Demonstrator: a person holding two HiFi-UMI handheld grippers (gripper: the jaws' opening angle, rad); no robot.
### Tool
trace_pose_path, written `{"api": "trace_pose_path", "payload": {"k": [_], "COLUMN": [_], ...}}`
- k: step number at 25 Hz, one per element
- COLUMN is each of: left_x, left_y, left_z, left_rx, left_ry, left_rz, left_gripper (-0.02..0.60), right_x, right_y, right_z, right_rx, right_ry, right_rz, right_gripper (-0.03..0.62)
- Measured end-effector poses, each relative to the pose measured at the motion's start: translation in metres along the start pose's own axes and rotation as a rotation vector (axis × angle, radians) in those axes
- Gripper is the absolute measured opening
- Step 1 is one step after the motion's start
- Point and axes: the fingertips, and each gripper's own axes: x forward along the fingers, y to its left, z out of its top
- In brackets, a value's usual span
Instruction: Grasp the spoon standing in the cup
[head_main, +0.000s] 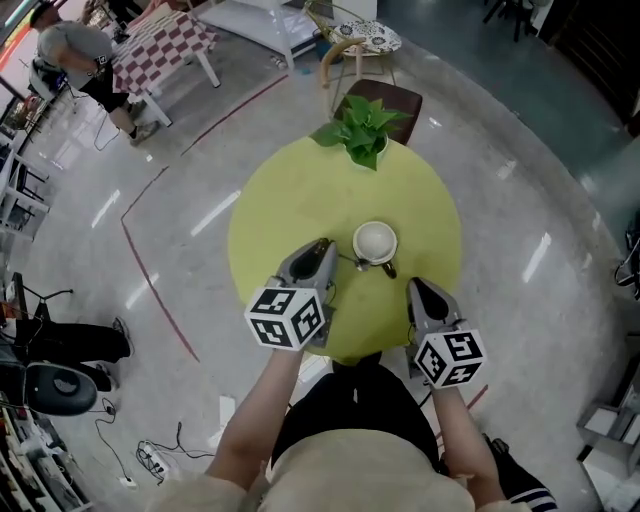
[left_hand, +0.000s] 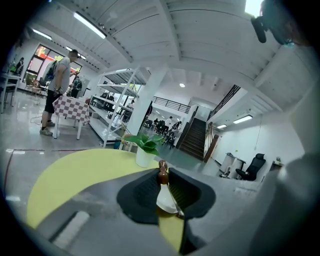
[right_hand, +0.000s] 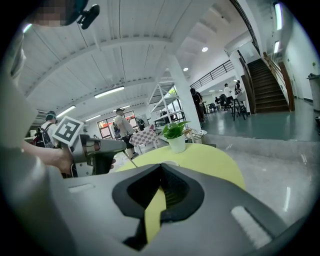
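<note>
The person wears a beige top (head_main: 340, 475) over black legwear (head_main: 350, 400). A dark shoe (head_main: 522, 490) with white stripes shows at the lower right. The left gripper (head_main: 325, 244) and the right gripper (head_main: 416, 286) both have smooth grey shells that taper toward the tips. Each carries a white cube printed with black square markers: the left cube (head_main: 288, 317) and the right cube (head_main: 449, 358). In the gripper views, the fingers (left_hand: 142, 192) are lined with black ribbed pads set in a rounded black recess. A pale rectangular patch (right_hand: 252, 224) marks the grey shell.
</note>
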Motion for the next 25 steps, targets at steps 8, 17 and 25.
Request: {"api": "trace_pose_path", "payload": {"k": [8, 17, 25], "left_x": [-0.027, -0.055, -0.074], "left_y": [-0.001, -0.015, -0.024], "left_z": [-0.007, -0.021, -0.039], "left_rx": [0.013, 0.022, 0.051], "left_ry": [-0.003, 0.004, 0.019], "left_rz": [0.007, -0.003, -0.012], "left_gripper": [0.055, 0.055, 0.055], "right_x": [-0.013, -0.032, -0.047], "right_y": [0.014, 0.03, 0.044], "right_z": [-0.005, -0.004, -0.013], "right_rx": [-0.021, -0.051, -0.063], "right_ry": [-0.003, -0.022, -0.028], "right_rz": [0.003, -0.001, -0.003], "right_gripper": [0.0, 0.0, 0.0]}}
